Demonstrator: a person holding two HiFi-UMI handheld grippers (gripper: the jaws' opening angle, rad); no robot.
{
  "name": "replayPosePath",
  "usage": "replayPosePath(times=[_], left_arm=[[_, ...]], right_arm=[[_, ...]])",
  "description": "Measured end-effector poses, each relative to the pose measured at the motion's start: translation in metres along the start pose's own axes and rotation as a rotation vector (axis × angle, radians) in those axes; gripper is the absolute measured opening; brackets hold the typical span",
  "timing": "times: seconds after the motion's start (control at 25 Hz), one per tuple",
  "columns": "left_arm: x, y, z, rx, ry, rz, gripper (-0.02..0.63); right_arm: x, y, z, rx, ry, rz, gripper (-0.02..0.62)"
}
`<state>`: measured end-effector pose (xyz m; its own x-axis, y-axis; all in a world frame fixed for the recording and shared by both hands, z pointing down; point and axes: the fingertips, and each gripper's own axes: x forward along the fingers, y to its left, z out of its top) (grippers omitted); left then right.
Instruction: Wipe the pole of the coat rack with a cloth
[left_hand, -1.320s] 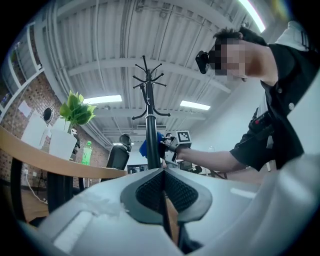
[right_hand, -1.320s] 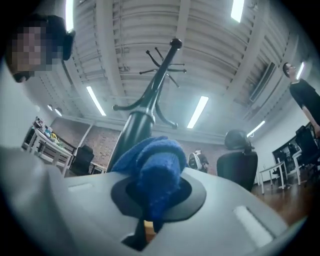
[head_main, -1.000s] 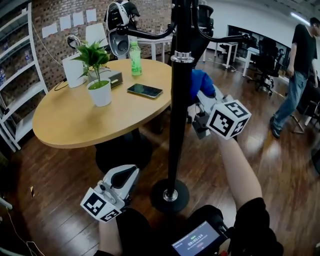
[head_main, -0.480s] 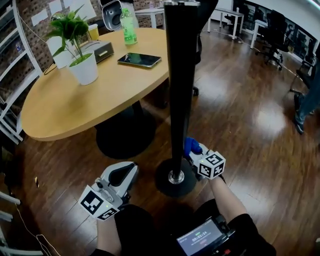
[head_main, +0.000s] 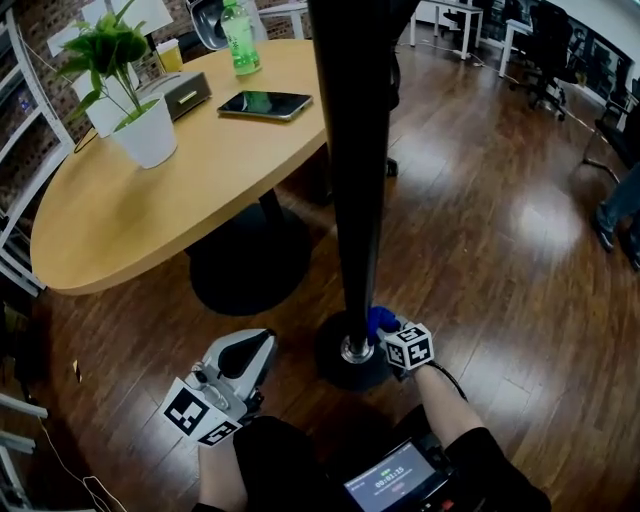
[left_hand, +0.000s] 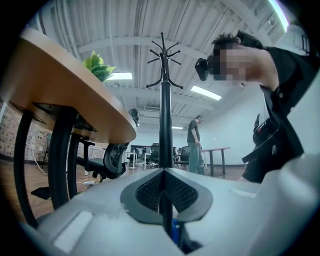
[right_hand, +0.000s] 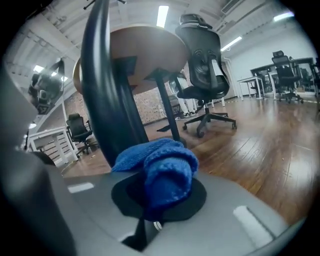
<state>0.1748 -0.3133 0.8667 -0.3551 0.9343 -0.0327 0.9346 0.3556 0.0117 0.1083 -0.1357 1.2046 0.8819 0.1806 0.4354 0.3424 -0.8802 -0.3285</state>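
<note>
The blue cloth (head_main: 380, 318), clamped in the clenched fingers of the right gripper (head_main: 390, 332), sits against the black pole (head_main: 355, 200) of the coat rack just above its round base (head_main: 335, 362) on the wooden floor (head_main: 480, 230), while the left gripper (head_main: 255, 350) hangs left of the base, fingers closed on nothing, near the round table (head_main: 150, 215).

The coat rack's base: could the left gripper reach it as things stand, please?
Probably yes: the left gripper hangs shut near the base, only bare floor between them.
</note>
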Motion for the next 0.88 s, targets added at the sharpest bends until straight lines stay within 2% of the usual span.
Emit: replayPosePath(times=[0.08, 0.2, 0.36, 0.48, 0.6, 0.72, 0.88], left_arm=[[0.0, 0.001, 0.002, 0.005, -0.005, -0.004, -0.008], [0.001, 0.004, 0.005, 0.006, -0.016, -0.008, -0.008], [-0.001, 0.003, 0.016, 0.01, -0.036, -0.018, -0.008], [0.004, -0.004, 0.04, 0.01, -0.053, -0.034, -0.008], [0.012, -0.015, 0.092, -0.009, -0.067, -0.062, -0.008], [0.023, -0.026, 0.163, -0.008, -0.065, -0.099, -0.008], [0.039, -0.045, 0.257, -0.031, -0.048, -0.144, -0.008]], right_arm=[[-0.007, 0.004, 0.016, -0.008, -0.036, 0.009, 0.015], [-0.028, 0.018, 0.072, 0.0, -0.174, 0.041, 0.015], [-0.08, 0.059, 0.186, -0.06, -0.391, 0.081, 0.015], [-0.134, 0.093, 0.277, -0.128, -0.538, 0.071, 0.015], [-0.191, 0.127, 0.358, -0.141, -0.639, 0.042, 0.015], [-0.244, 0.164, 0.432, -0.154, -0.694, 0.026, 0.015], [-0.309, 0.22, 0.503, -0.145, -0.707, 0.098, 0.017]])
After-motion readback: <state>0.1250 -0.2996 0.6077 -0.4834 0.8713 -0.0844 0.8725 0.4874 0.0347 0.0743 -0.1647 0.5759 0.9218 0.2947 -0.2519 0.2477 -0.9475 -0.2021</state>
